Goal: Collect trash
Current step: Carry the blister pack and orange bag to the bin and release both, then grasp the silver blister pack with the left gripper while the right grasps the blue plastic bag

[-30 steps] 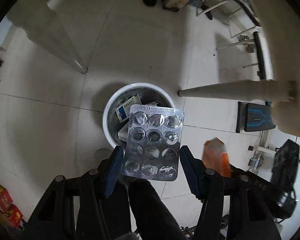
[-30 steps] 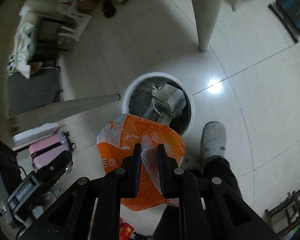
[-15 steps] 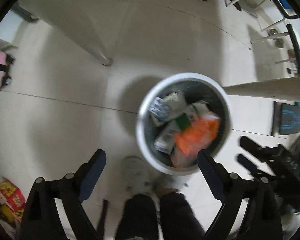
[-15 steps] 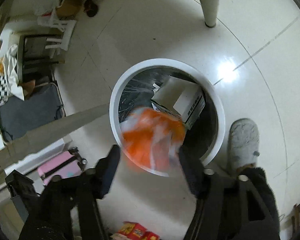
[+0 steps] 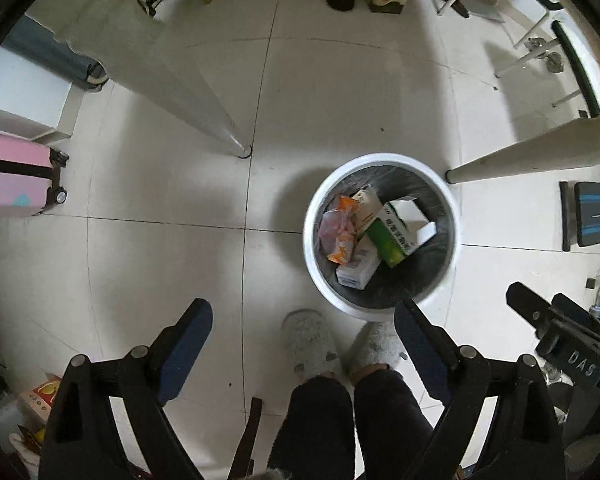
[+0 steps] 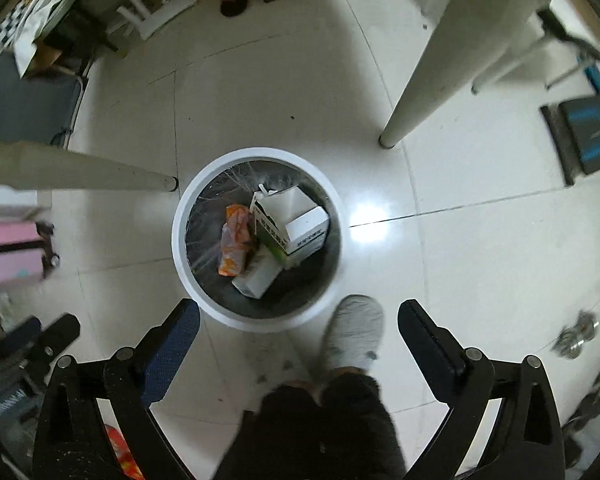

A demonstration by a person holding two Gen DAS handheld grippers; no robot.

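A white round trash bin (image 5: pixel 452 216) (image 6: pixel 178 236) with a dark liner stands on the tiled floor. Inside lie an orange snack bag (image 5: pixel 342 232) (image 6: pixel 234 246), a green and white carton (image 5: pixel 392 236) (image 6: pixel 274 236) and white boxes (image 5: pixel 358 266) (image 6: pixel 306 230). The silver blister pack is not visible in the bin. Looking straight down, my left gripper (image 5: pixel 302 320) is open and empty, below and left of the bin. My right gripper (image 6: pixel 298 320) hangs just below the bin's near rim, jaws still opening, nothing between them.
A person's slippered feet (image 5: pixel 310 344) (image 6: pixel 354 336) and dark trouser legs stand right by the bin. White table legs (image 5: pixel 204 112) (image 6: pixel 432 88) slant down near it. A pink suitcase (image 5: pixel 12 184) is at the left, a black and blue stool (image 5: pixel 596 216) at the right.
The left gripper let go of the blister pack and the right gripper let go of the orange bag; the bag now lies in the bin. Both jaws opened wide and both views shifted.
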